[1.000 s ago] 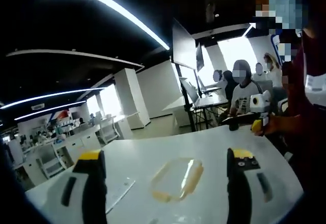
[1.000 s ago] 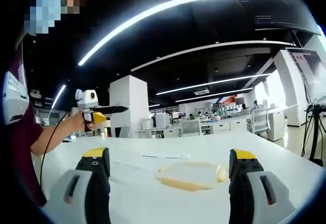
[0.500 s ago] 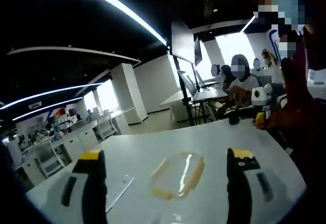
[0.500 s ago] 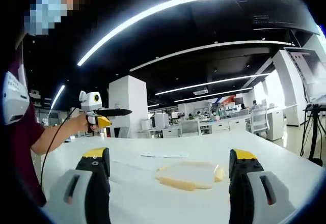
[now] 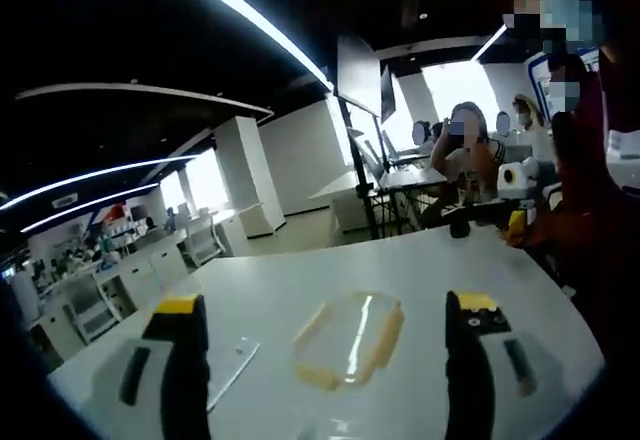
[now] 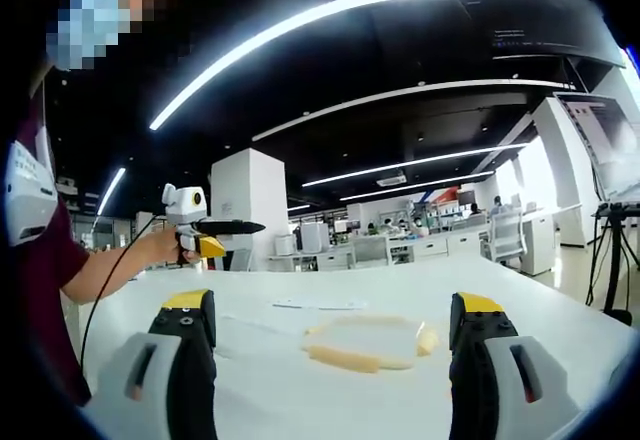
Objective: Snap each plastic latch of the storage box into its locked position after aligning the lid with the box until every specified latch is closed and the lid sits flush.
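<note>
A clear plastic storage box (image 5: pixel 348 340) with yellow latches lies flat on the white table (image 5: pixel 440 270), lid on top. It sits ahead of my left gripper (image 5: pixel 326 304), whose yellow-tipped jaws stand wide apart, open and empty. In the right gripper view the same box (image 6: pixel 368 343) lies low between and beyond the open jaws of my right gripper (image 6: pixel 332 302). Neither gripper touches the box. A hand holds the right gripper (image 5: pixel 462 222) above the table's far right edge. The left gripper (image 6: pixel 250 227) hovers at the left, held by a person's arm.
A sheet of paper (image 5: pixel 228 360) lies on the table beside the box, also seen as paper (image 6: pixel 310 305) behind it. A person's dark red sleeve (image 6: pixel 50 260) fills the left side. Desks, chairs and seated people (image 5: pixel 470 160) stand beyond the table.
Both views have shifted slightly with the hands. In the right gripper view the left gripper has drifted a little to the right. The box lies where it was, and both grippers stay open.
</note>
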Tool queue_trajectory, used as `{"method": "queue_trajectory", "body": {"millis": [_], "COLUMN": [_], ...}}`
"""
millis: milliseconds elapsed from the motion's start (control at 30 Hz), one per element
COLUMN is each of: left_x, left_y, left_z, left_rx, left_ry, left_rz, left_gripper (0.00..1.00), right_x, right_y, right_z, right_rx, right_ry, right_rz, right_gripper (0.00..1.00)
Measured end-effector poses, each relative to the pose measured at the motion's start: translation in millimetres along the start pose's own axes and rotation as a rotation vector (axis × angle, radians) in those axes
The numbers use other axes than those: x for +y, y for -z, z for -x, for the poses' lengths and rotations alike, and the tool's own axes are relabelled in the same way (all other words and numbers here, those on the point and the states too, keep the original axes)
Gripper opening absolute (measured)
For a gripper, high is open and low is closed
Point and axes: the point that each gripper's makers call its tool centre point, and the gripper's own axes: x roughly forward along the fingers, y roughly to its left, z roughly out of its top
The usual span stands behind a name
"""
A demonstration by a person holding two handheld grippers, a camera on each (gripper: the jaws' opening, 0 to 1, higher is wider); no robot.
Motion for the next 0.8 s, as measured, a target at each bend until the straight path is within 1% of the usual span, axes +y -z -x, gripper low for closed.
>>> {"method": "queue_trajectory", "body": {"millis": [267, 467, 567, 700, 800], "left_x": [2.0, 3.6, 5.8, 5.4, 4.8], "left_y": [7.4, 9.5, 13.9, 14.2, 17.4], "left_z": [-6.3, -8.7, -10.9, -14.6, -18.5], "left_rx": [0.009, 0.013, 0.027, 0.025, 0.032], "left_ry": [0.015, 0.021, 0.024, 0.037, 0.049], "left_rz": [0.017, 0.018, 0.016, 0.019, 0.021], "left_gripper": [1.00, 1.00, 1.00, 1.00, 1.00], "right_x": [-1.9, -1.7, -1.2, -0.4, 0.0], "right_y": [-0.1, 1.1, 1.3, 1.5, 1.3], "right_z": [1.2, 0.4, -0.1, -1.6, -1.9], "right_rx": [0.001, 0.006, 0.007, 0.010, 0.010], "right_ry": [0.004, 0.004, 0.004, 0.003, 0.003], "right_rz": [0.000, 0.003, 0.003, 0.006, 0.006], "right_gripper": [0.99, 0.99, 0.99, 0.99, 0.99]}}
